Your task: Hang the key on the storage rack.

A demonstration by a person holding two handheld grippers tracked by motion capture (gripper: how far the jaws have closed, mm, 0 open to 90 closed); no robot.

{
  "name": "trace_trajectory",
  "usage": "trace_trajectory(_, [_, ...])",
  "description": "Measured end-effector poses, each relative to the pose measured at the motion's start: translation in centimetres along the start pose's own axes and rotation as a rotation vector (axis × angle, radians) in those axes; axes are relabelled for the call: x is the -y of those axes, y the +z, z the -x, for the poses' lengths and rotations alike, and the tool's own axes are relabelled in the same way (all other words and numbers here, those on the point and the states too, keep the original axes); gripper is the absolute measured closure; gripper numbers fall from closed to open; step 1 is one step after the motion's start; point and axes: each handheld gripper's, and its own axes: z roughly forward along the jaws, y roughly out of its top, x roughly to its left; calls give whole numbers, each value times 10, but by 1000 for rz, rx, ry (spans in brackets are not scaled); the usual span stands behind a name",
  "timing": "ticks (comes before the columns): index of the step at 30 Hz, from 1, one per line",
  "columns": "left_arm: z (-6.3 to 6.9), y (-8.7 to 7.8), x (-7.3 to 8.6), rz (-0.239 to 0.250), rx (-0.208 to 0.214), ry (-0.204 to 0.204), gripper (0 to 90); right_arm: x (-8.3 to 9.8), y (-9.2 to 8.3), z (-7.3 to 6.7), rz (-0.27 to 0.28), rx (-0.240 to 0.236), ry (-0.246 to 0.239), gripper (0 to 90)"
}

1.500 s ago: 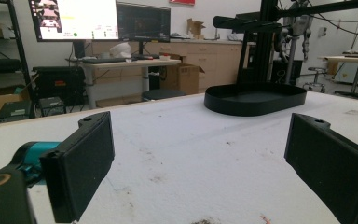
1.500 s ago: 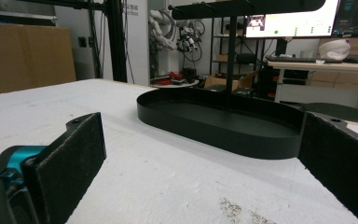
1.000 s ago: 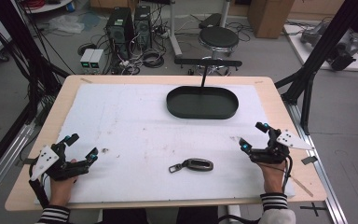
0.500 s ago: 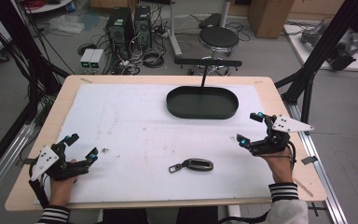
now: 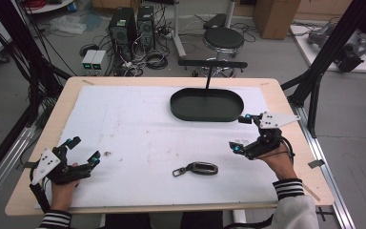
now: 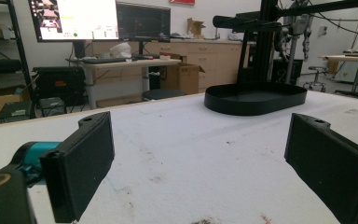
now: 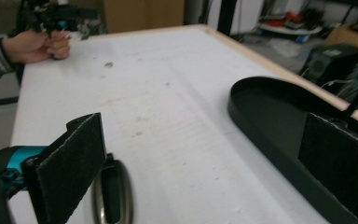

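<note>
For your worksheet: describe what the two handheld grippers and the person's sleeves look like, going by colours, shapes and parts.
Each gripper, left gripper and right gripper, is a black frame with teal-blue accents near the jaws and a pale grey three-cornered plate on top. The jaws are flat black rectangular pads with a matte, slightly textured face. A black cable loops by the right gripper. The sleeves are white with black-and-white striped cuffs.

A broad stretch of white table cover (image 5: 138,129) lies open between the left gripper (image 5: 78,151) and right gripper (image 5: 242,133) (both with jaws spread), broken only by a key fob (image 5: 196,169) near the front edge and a black oval tray (image 5: 206,105) toward the back.
</note>
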Motion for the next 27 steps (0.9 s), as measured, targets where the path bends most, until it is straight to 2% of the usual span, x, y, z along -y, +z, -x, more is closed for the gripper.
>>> trace_trajectory(3, [0, 0, 0, -3, 1, 0, 86, -7, 11, -2, -58, -44, -25, 4])
trace_trajectory(10, [0, 0, 0, -4, 1, 0, 86, -18, 26, -5, -124, -92, -75, 4])
trace_trajectory(11, [0, 0, 0, -3, 1, 0, 86, -22, 31, -6, -144, -105, -102, 4])
trace_trajectory(13, [0, 0, 0, -3, 1, 0, 86, -24, 36, -8, -167, -120, -117, 4])
trace_trajectory(17, [0, 0, 0, -3, 1, 1, 86, -25, 44, -12, -203, -141, -136, 4])
trace_trajectory(22, [0, 0, 0, -2, 2, 0, 86, -24, 57, -21, -287, -188, -154, 4])
trace_trajectory(27, [0, 0, 0, -1, 1, 1, 86, -22, 66, -27, -332, -197, -177, 4])
